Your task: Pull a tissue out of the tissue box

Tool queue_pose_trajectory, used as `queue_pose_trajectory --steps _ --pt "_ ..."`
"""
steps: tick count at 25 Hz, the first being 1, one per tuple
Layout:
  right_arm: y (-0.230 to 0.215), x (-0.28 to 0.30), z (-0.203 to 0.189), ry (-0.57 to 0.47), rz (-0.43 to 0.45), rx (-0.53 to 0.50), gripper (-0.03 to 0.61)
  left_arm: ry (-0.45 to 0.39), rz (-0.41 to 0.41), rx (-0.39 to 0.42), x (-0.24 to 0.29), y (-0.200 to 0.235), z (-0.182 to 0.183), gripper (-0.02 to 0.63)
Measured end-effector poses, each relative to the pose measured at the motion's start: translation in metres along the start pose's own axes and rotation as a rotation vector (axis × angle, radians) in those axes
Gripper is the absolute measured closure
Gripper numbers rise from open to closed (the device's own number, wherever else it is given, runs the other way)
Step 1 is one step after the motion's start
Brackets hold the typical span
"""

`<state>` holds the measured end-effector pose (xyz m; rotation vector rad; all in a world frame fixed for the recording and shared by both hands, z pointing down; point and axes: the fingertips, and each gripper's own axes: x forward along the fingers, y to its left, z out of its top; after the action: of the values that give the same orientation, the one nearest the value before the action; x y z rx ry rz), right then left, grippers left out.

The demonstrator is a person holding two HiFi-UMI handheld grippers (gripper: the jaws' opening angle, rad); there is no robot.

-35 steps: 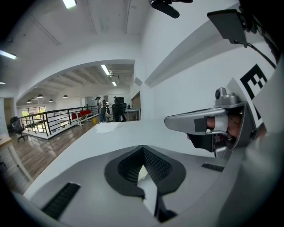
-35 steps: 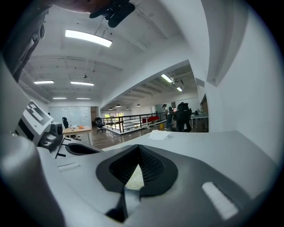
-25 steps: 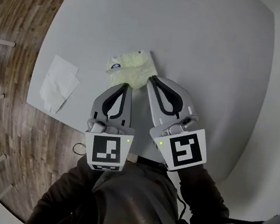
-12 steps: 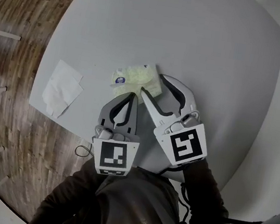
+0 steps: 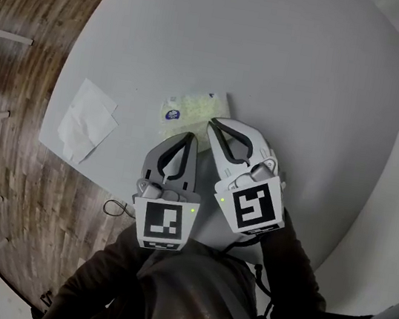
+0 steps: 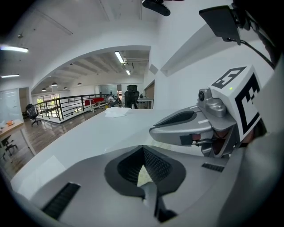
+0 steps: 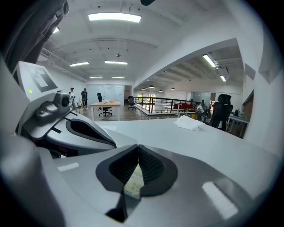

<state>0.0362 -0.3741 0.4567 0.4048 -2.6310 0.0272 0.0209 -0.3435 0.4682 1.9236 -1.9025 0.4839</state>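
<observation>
A pale yellow-green tissue pack (image 5: 193,107) lies flat on the grey table (image 5: 310,75), just ahead of both grippers. My right gripper (image 5: 211,123) is shut at the pack's near right corner. In the right gripper view a yellowish dotted strip of the pack (image 7: 134,181) sits in the hollow behind the closed tips (image 7: 138,146). My left gripper (image 5: 190,137) is shut just short of the pack's near edge. In the left gripper view its tips (image 6: 143,147) meet, with a pale patch of the pack (image 6: 144,175) showing behind them. Whether it touches the pack I cannot tell.
A loose white tissue (image 5: 85,120) lies unfolded near the table's left edge. Past that edge is a wooden floor (image 5: 25,30). More white paper (image 7: 188,123) rests at the table's far end. The person's dark sleeves fill the bottom of the head view.
Half a second ago the right jaws stood wide open at the pack's corner; now they are closed there. Both grippers have sunk lower, and the pack looks flatter than a second ago.
</observation>
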Motion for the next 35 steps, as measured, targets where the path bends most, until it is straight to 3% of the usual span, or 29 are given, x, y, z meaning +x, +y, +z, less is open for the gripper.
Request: queue_pose_trajectory --steps 7,11,17,27,31,35 --pt "0.014 -0.017 0.029 -0.064 0.075 0.003 0.575 0.032 0.009 -0.016 0.009 0.002 -0.014 0.615" --pt "0.020 -0.033 0.055 -0.106 0.091 0.031 0.575 0.011 0.030 -0.014 0.009 0.008 -0.011 0.615" --pt "0.020 -0.057 0.100 -0.159 0.048 0.028 0.575 -0.067 0.043 -0.019 -0.009 0.015 0.015 0.615" --pt "0.050 -0.070 0.197 -0.240 -0.096 -0.052 0.575 -0.243 -0.034 0.000 -0.087 0.038 0.077 0.615" --pt "0.079 -0.065 0.216 -0.250 -0.128 -0.072 0.575 -0.270 -0.055 0.040 -0.124 0.058 0.080 0.615" --pt "0.110 -0.044 0.210 -0.228 -0.110 -0.053 0.575 -0.258 -0.029 0.050 -0.148 0.081 0.065 0.615"
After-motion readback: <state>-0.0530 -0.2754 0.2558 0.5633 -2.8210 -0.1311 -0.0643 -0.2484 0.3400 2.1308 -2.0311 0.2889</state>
